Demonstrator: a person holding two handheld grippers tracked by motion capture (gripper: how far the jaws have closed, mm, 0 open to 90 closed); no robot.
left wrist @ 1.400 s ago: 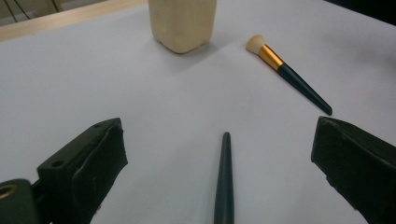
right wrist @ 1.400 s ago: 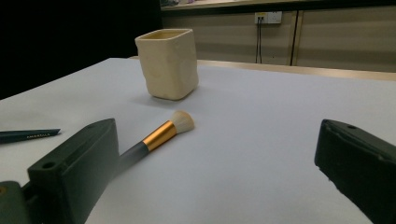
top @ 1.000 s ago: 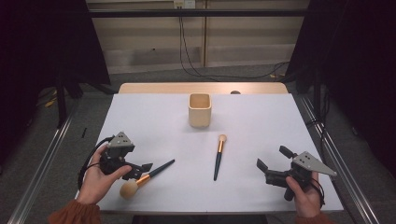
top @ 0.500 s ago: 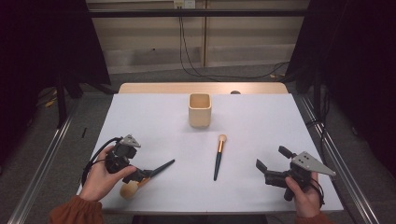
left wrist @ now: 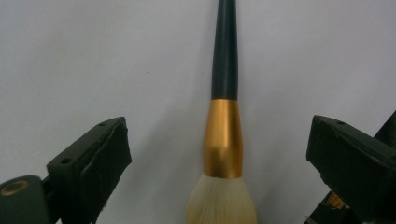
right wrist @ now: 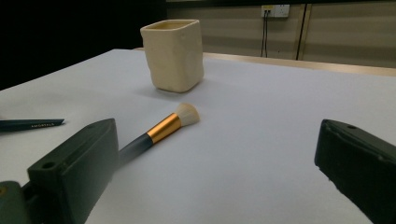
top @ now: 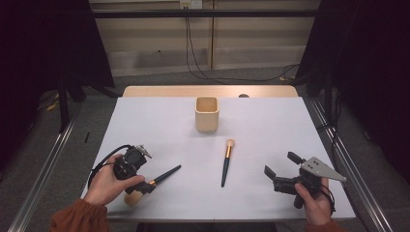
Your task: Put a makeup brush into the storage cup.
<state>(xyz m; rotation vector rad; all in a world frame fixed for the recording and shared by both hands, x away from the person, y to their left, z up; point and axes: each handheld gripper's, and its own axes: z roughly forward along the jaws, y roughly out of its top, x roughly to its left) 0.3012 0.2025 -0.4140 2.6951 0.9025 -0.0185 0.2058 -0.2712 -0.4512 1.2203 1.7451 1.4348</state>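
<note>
Left hand-held gripper (top: 145, 186) wide open, pads either side of the gold ferrule of a large black-handled powder brush with pale bristles (left wrist: 223, 140), not touching it; brush lies flat on the white bench (top: 270, 125), near front-left edge. Right hand-held gripper (top: 283, 170) also wide, holding nothing, near the front-right corner.

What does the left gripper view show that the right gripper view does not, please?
Left gripper view: the big brush's gold ferrule and pale bristles lie between the open left claw jaws. Right gripper view: the cream cup, the small brush and a wall socket, beyond the open right claw. Both: the white table and the big brush's dark handle.
</note>
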